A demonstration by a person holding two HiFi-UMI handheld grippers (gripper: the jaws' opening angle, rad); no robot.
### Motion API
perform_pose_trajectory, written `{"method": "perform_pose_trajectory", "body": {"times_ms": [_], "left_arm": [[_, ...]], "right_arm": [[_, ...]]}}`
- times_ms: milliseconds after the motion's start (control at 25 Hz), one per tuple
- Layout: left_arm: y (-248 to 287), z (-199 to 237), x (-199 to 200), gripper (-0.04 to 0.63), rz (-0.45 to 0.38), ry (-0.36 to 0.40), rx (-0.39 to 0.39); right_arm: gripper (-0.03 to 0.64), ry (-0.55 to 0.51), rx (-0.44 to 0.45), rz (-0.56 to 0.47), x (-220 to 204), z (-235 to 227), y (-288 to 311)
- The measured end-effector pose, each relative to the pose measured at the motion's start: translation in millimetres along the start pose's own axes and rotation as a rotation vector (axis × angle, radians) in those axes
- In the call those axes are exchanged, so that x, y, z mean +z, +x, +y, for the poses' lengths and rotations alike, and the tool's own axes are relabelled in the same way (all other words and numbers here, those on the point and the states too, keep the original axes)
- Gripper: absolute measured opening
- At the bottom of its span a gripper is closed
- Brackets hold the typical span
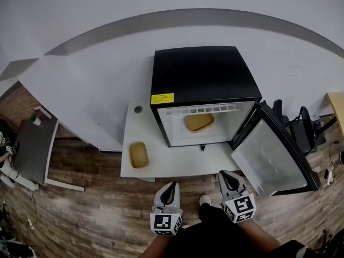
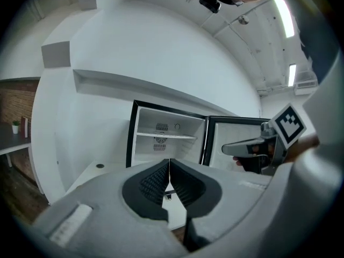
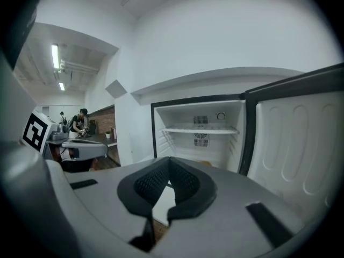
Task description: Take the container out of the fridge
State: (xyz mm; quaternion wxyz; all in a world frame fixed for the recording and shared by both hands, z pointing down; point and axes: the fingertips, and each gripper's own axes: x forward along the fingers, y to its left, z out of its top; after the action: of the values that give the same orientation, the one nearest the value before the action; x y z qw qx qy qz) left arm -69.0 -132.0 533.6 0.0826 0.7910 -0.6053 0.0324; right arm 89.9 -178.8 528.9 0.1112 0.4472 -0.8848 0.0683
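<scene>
Wooden floor [image 1: 80, 198] and a white platform [image 1: 161, 168] are recorded in the head view, with a black fridge [image 1: 204, 71] stood on the platform, its door [image 1: 274, 155] swung wide. The container [image 1: 199, 122] is seen inside the fridge; a second container [image 1: 138, 155] lies outside on the platform. The left gripper [image 1: 170, 188] and right gripper [image 1: 228, 177] are held side by side, aimed at the fridge, well short of it. In the left gripper view the jaws are pressed together, empty. In the right gripper view they are likewise clenched on nothing.

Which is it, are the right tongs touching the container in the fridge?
Apart. The head view shows the right tongs at the table's near edge, its bare top between them and the container inside the fridge.
</scene>
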Motion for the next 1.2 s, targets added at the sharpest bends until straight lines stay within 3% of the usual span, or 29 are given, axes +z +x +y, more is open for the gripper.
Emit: {"method": "perform_pose_trajectory", "body": {"times_ms": [400, 640, 1200], "left_arm": [[44, 18, 3, 0.017, 0.022, -0.004, 0.094], [60, 20, -1, 0.017, 0.034, -0.018, 0.124], [87, 33, 9, 0.017, 0.021, -0.032, -0.005]], "right_arm": [[0.000, 0.011, 0.095, 0.029, -5, -47, 53], [0.000, 0.004, 0.108, 0.063, -17, -67, 74], [0.000, -0.049, 0.004, 0.103, -15, -76, 107]]}}
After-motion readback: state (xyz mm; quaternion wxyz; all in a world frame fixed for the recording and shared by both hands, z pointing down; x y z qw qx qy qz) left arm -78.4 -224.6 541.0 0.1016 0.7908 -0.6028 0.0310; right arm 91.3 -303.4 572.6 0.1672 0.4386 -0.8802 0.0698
